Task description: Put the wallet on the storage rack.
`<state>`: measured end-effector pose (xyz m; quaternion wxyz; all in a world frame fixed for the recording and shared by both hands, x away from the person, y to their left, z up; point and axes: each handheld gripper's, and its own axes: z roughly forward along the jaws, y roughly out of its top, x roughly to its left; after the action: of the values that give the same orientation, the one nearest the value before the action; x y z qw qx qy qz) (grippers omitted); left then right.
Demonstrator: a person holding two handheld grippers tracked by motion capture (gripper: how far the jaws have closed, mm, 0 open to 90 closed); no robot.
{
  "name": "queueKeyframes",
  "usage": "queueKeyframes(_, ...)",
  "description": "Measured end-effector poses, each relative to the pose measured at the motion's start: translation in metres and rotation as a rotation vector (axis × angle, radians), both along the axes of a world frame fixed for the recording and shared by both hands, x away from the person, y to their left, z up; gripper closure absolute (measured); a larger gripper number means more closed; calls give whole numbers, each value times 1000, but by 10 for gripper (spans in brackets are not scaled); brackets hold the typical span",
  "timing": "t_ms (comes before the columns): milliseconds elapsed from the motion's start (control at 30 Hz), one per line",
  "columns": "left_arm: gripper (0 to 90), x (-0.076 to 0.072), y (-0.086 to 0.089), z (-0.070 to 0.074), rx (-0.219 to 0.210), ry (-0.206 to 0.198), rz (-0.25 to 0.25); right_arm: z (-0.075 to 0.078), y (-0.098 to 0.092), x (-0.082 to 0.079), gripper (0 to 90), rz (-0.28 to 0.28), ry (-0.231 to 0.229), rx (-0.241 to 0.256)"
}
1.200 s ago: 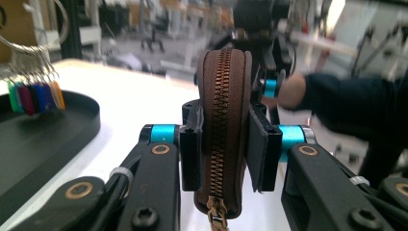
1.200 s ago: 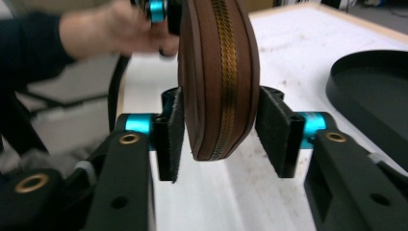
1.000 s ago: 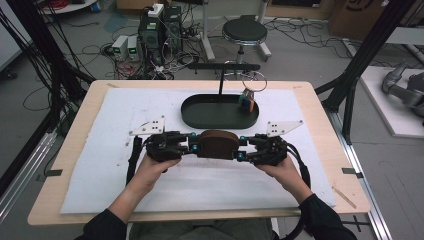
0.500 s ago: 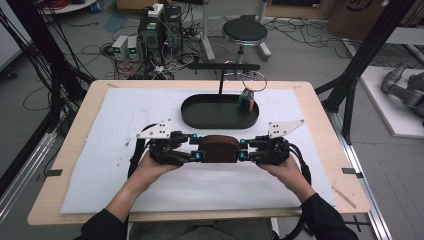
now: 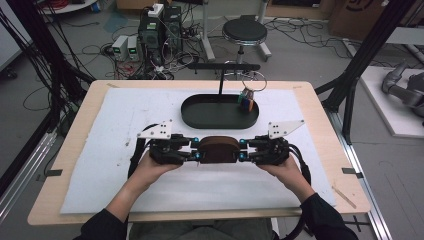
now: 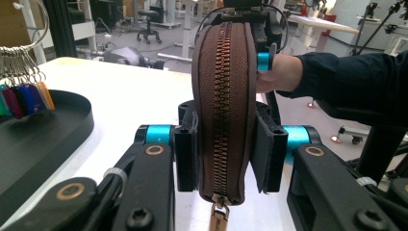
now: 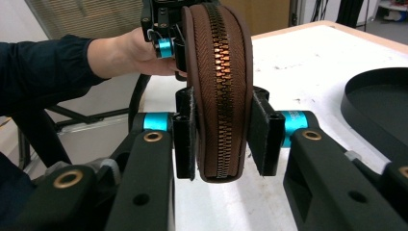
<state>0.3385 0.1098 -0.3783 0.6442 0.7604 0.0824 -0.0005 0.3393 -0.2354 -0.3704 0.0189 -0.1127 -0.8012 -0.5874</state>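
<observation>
Currently both grippers clamp the brown zip pouch (image 5: 218, 149) end to end, held over the white mat: left gripper (image 5: 192, 150), right gripper (image 5: 244, 150). Zipper closed, pull tab (image 6: 219, 220) at the left end. Next, probably freeing one gripper to catch that tab.

The person wears dark navy long sleeves (image 5: 320, 215). Each hand carries a black gripper, the left gripper (image 5: 192, 151) and the right gripper (image 5: 243, 150), with cyan collars, brass-ringed pivots, hex screws, a grey three-cornered plate on top and a thick black trailing cable
</observation>
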Motion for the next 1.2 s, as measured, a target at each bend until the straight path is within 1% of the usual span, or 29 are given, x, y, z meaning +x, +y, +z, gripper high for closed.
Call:
queueKeyframes(67,680,0,0,0,1,-4,4,0,0,0,639,-19,-4,-5)
queueKeyframes(100,682,0,0,0,3,-8,15,0,0,1,626,-29,-8,-6)
queueKeyframes(167,685,0,1,1,8,-13,31,0,-2,1,563,-58,-9,-10)
queueKeyframes(200,686,0,1,1,0,-9,42,0,-3,2,524,-82,-10,-7)
queueKeyframes(267,687,1,4,2,-9,-11,64,0,-8,4,502,-115,-5,3)
queueKeyframes(367,689,3,6,2,-24,-10,101,1,-16,7,461,-176,-13,14)
queueKeyframes(433,689,4,7,3,-21,-13,128,1,-22,9,428,-235,-23,13)
queueKeyframes(533,690,6,8,4,-12,-18,173,1,-30,11,415,-343,-43,-8)
queueKeyframes(600,690,8,7,6,-1,-27,204,1,-34,13,414,-402,-51,-12)
queueKeyframes(633,690,9,6,7,-2,-31,219,0,-36,14,414,-442,-60,-23)
queueKeyframes(667,691,10,6,8,0,-42,233,0,-39,14,413,-478,-63,-31)
queueKeyframes(700,691,11,6,9,-4,-42,243,-1,-42,16,414,-507,-61,-33)
queueKeyframes(767,691,15,4,10,2,-45,267,-2,-46,17,414,-545,-60,-35)
queueKeyframes(800,691,16,4,11,-4,-49,283,-2,-48,17,414,-565,-64,-35)
queueKeyframes(867,691,21,2,11,-13,-55,312,-3,-53,18,415,-590,-62,-34)
queueKeyframes(967,691,27,-1,13,-7,-67,346,-4,-58,19,415,-636,-58,-38)
queueKeyframes(1033,691,31,-3,13,-10,-70,363,-4,-60,20,415,-651,-64,-38)
queueKeyframes(1167,691,41,-8,9,-21,-59,404,-5,-64,21,415,-673,-56,-37)
queueKeyframes(1200,691,44,-9,7,-14,-52,411,-5,-65,21,415,-677,-59,-37)
